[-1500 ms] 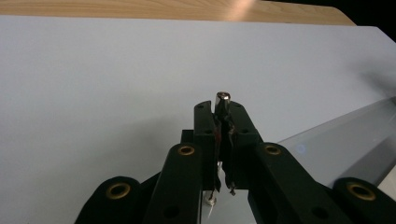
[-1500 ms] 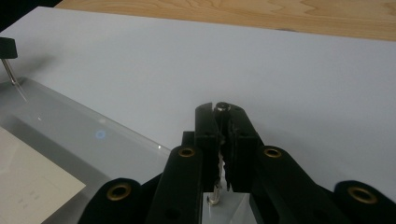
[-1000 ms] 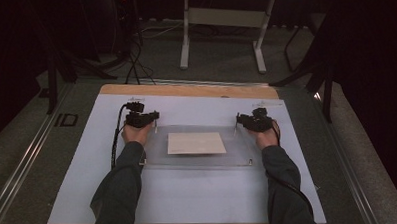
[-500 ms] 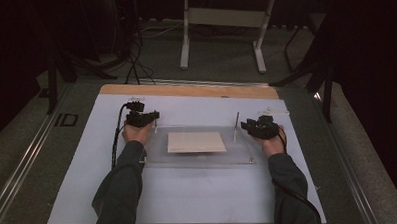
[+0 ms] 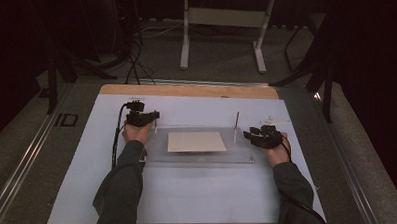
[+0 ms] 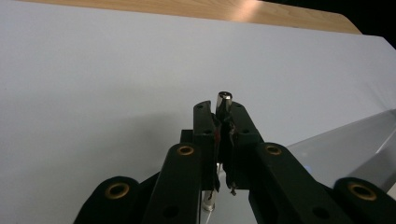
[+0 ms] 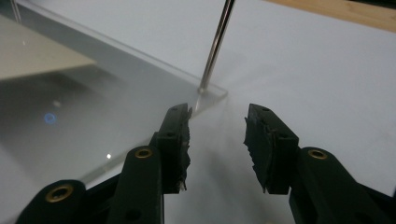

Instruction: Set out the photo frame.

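Left gripper (image 6: 223, 140): jaws clamp upright pin (image 6: 223, 101) | Right gripper (image 7: 218, 140): jaws just opening, nothing between | Rod (image 7: 215, 46): upright, just ahead, slightly left of jaws

occluded: metal pin (image 6: 224, 103) lower length, behind left hand-held gripper (image 6: 223, 122) | cut-off: none
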The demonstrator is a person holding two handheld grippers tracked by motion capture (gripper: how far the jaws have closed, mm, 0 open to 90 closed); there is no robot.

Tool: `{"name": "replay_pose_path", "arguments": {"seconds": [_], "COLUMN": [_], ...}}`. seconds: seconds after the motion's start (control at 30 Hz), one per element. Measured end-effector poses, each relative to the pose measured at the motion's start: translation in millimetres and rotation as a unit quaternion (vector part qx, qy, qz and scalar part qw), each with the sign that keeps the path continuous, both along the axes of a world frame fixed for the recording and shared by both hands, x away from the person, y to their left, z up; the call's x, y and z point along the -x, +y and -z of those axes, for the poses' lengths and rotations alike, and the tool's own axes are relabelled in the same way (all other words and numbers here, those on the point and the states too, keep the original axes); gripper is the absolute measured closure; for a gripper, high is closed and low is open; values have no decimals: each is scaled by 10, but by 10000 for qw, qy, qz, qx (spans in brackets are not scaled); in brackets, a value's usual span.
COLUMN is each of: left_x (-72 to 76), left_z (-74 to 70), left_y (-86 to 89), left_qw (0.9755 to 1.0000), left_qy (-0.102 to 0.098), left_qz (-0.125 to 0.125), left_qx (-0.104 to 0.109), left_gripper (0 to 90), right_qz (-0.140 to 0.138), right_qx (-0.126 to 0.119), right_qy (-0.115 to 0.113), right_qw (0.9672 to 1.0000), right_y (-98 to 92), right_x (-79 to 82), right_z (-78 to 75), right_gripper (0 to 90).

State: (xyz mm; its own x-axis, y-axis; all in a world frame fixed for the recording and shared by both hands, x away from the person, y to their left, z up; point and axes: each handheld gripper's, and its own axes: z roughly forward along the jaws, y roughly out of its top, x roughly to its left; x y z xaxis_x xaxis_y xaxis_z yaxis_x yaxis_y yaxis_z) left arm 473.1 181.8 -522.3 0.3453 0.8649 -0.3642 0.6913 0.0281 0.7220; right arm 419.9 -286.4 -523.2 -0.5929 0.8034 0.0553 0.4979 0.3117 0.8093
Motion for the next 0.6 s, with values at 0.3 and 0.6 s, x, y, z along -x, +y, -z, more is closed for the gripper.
{"name": "replay_pose_path", "arguments": {"seconds": [0.3,0.6], "left_x": [-10,-28], "left_z": [0,0], "left_y": [2,8], "left_qw": [10000,9999], "left_qy": [51,126], "left_qz": [-15,-27], "left_qx": [28,82], "left_gripper": [846,845], "right_qz": [-385,-1035], "right_qx": [165,334], "right_qy": [59,-494], "right_qw": [9991,9928], "right_y": [-23,129], "right_x": [44,112], "right_z": [77,67], "right_gripper": [576,421]}}
